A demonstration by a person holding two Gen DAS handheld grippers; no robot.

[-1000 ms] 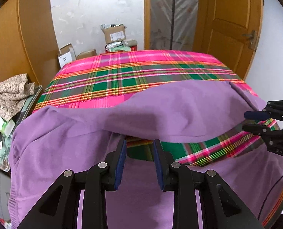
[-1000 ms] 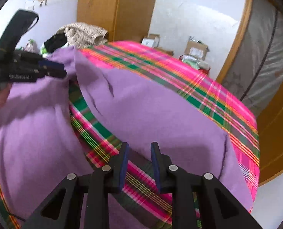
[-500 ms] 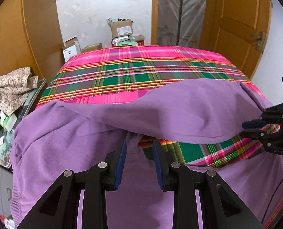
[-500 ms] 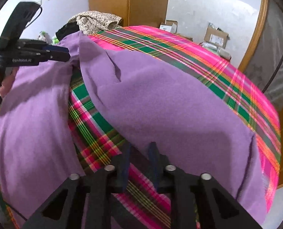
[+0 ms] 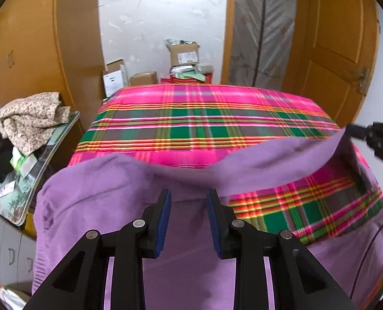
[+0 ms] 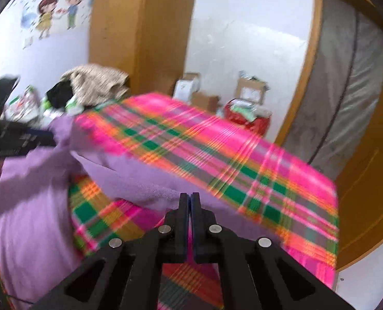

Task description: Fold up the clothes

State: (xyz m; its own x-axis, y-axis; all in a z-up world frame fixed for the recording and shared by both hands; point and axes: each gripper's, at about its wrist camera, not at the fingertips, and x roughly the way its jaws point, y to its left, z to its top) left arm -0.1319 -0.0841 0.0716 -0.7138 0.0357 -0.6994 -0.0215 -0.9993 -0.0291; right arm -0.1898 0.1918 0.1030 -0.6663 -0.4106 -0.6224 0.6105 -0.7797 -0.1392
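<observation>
Step, as I judge it: both grippers lift 1 edge of the purple garment (image 5: 101, 193) to fold it over.

- The garment lies across the near half of the plaid-covered desk (image 5: 204, 118), spilling off at 6 and 8 o'clock in the left view. A strip of plaid shows through at 4 o'clock.
- Left gripper (image 5: 188, 204): jaws part-spread with a thick bunch of the edge between the pads. The cloth peaks at its tip in the right view, so it reads as pinching.
- Right gripper (image 6: 190, 199): jaws have just been closing and are now pressed together on a thin bit of the same edge.

To do it well:
- Keep both hands level so the edge stays taut and does not sag mid-span.
- Lift high enough to clear the lower layer.
- Lay the edge down square.
- The right pinch looks shallow and may slip.

Around:
- Clothes pile (image 5: 28, 118) at 9 o'clock.
- Cardboard boxes (image 5: 183, 54) at 12.
- Door (image 5: 333, 64) at 2.

Nothing sits on the far desk half. A thin cable (image 5: 367, 253) hangs at 4 and could snag the cloth.
</observation>
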